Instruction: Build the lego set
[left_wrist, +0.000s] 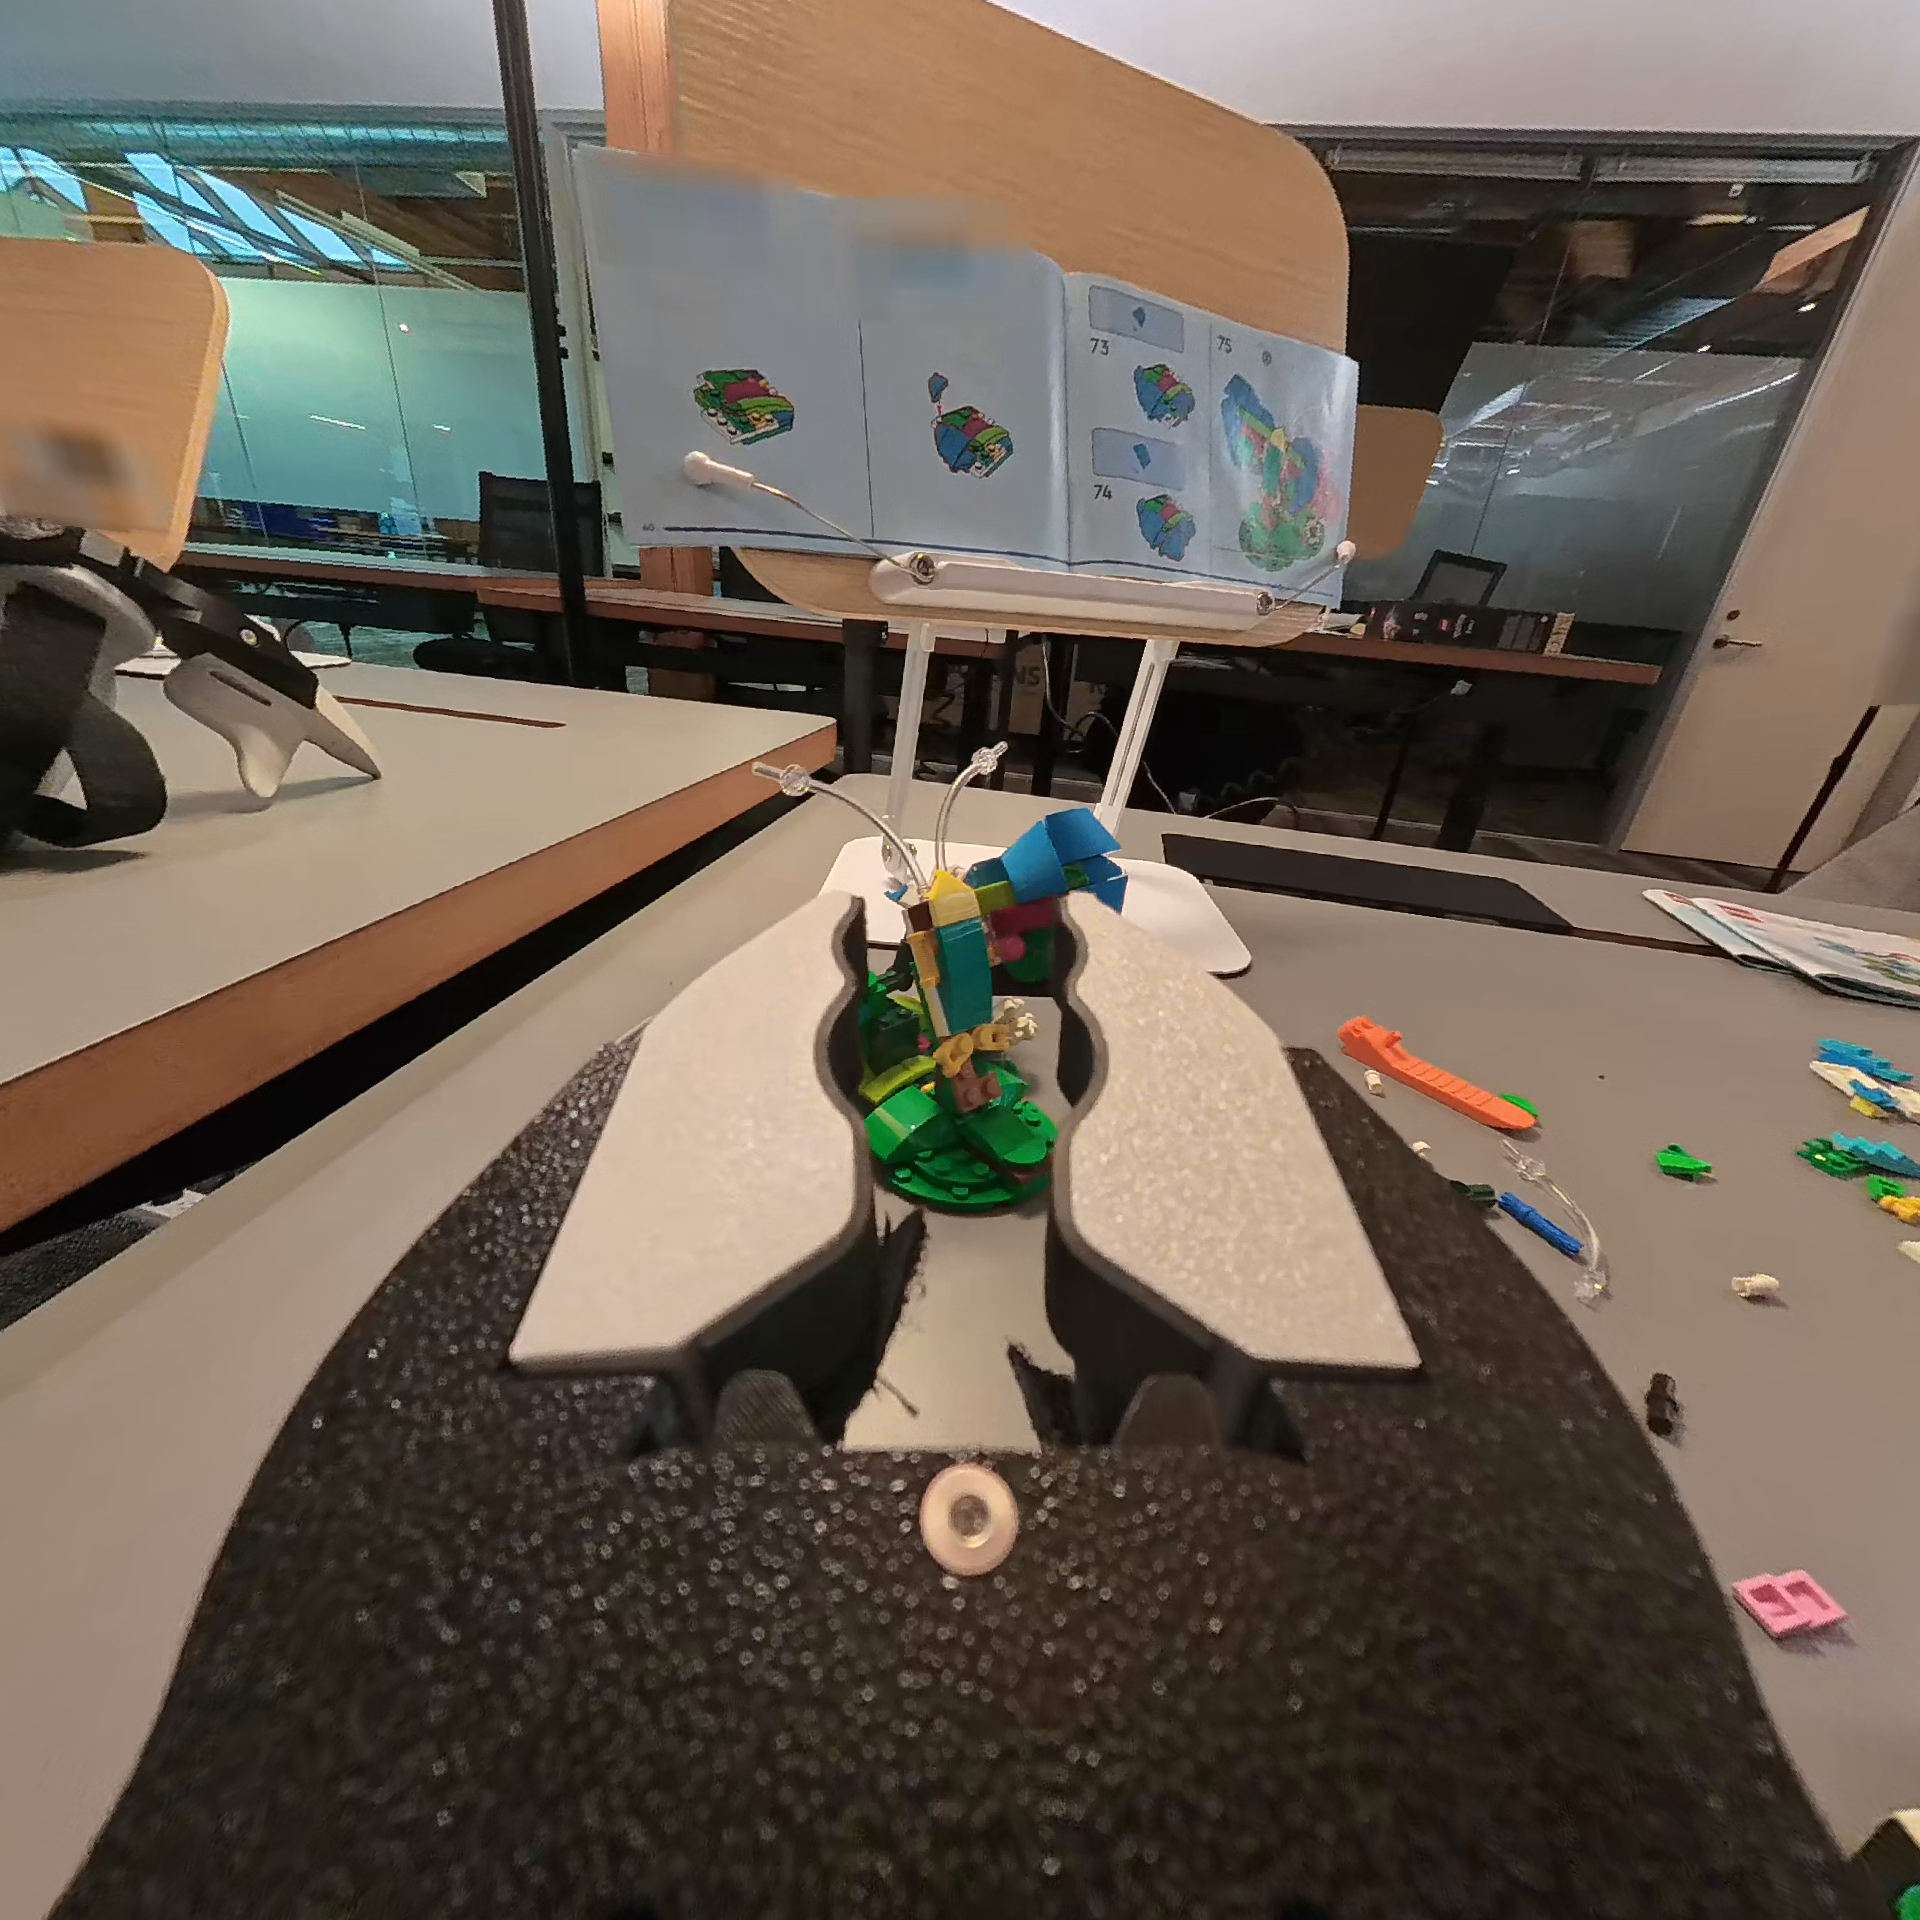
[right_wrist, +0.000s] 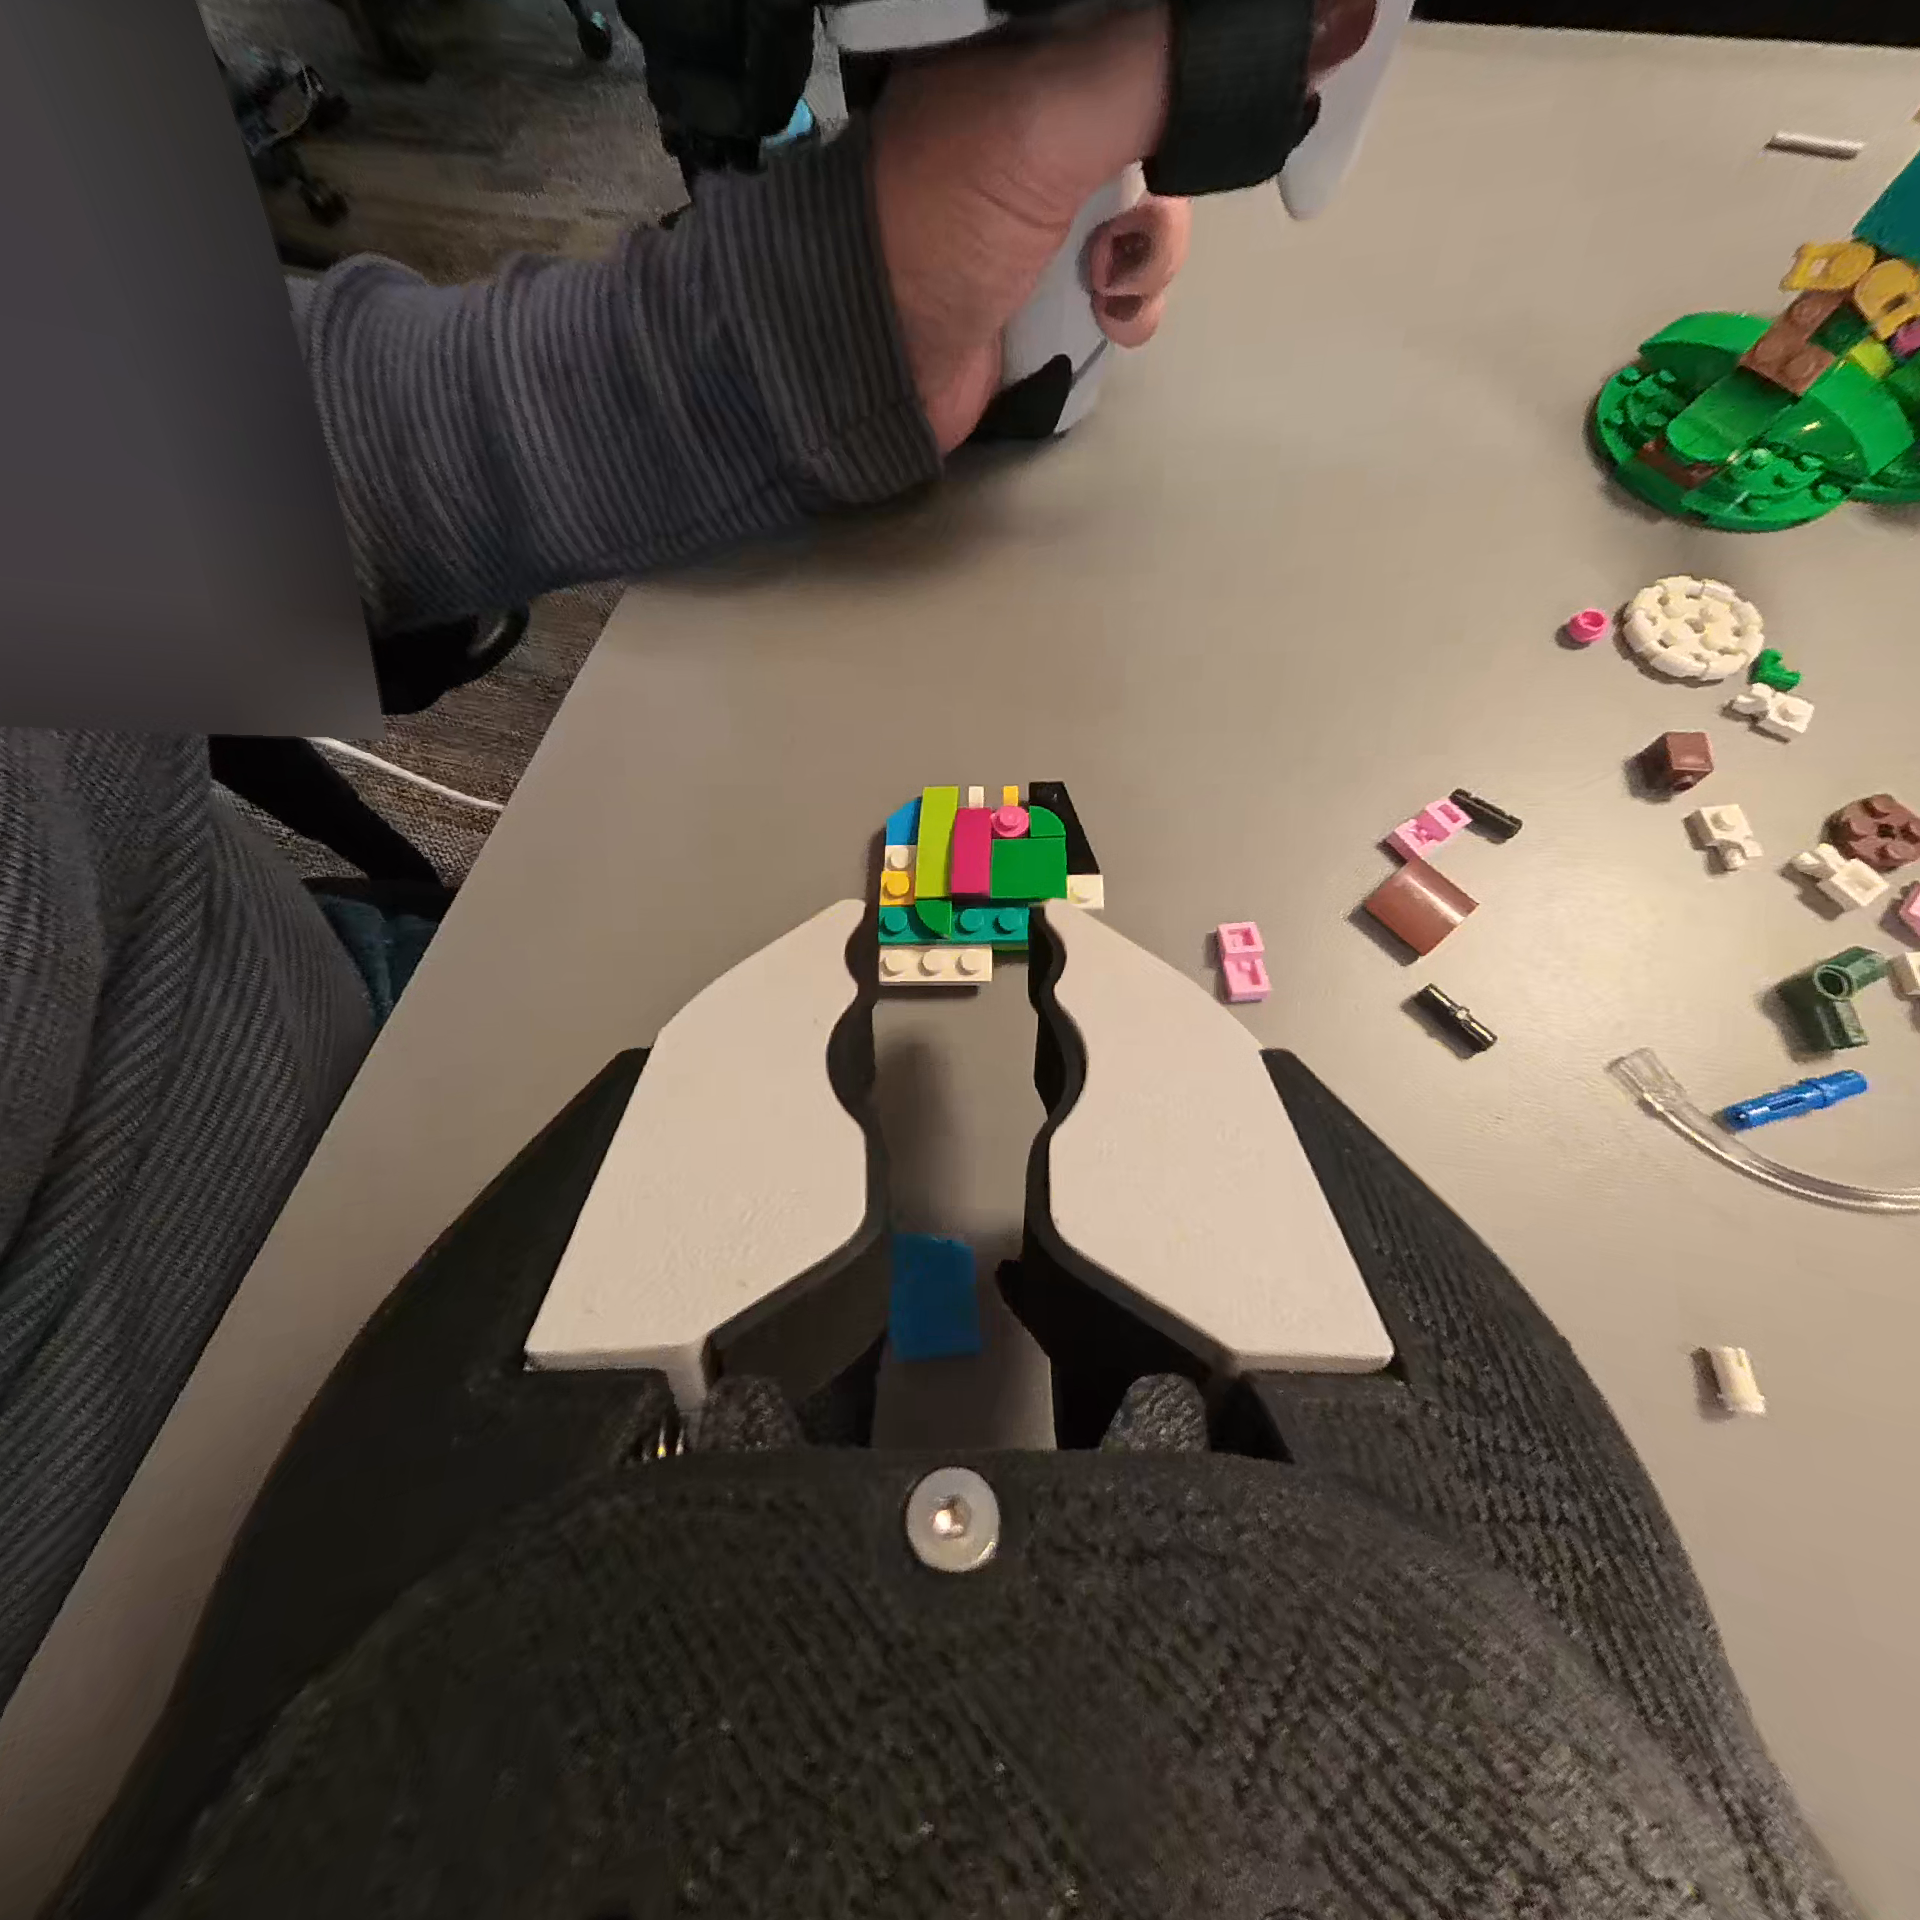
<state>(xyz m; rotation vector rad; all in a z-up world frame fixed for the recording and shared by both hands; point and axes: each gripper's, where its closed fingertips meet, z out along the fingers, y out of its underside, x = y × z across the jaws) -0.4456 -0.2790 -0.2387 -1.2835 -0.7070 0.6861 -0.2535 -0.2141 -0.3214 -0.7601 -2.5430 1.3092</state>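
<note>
A lego model (left_wrist: 961, 1039) with a round green base, a teal body, a blue wing and two clear antennae stands on the grey table. My left gripper (left_wrist: 966, 920) is closed on its upper part, one finger on each side. The model's base also shows in the right wrist view (right_wrist: 1766, 416). My right gripper (right_wrist: 954, 920) is closed on the near end of a flat multicoloured wing sub-assembly (right_wrist: 977, 852) that lies on the table. A blue piece (right_wrist: 933, 1299) lies under the gap between its fingers. An open instruction booklet (left_wrist: 935, 395) stands on a holder behind the model.
A hand (right_wrist: 987, 260) in a striped sleeve holds the left gripper. Loose pieces lie to the right: a white round plate (right_wrist: 1694, 629), a clear tube (right_wrist: 1745, 1153), an orange brick separator (left_wrist: 1434, 1081), a pink plate (left_wrist: 1787, 1605). The table edge (right_wrist: 416, 1039) is close on the left. Another gripper (left_wrist: 260, 717) rests on the neighbouring table. Spacing between my two grippers at the tips: around 20 cm. The pink plate (left_wrist: 1787, 1605) is about 5 cm from my right fingertips and 20 cm from my left. The right camera catches it too, in the right wrist view (right_wrist: 1244, 942).
</note>
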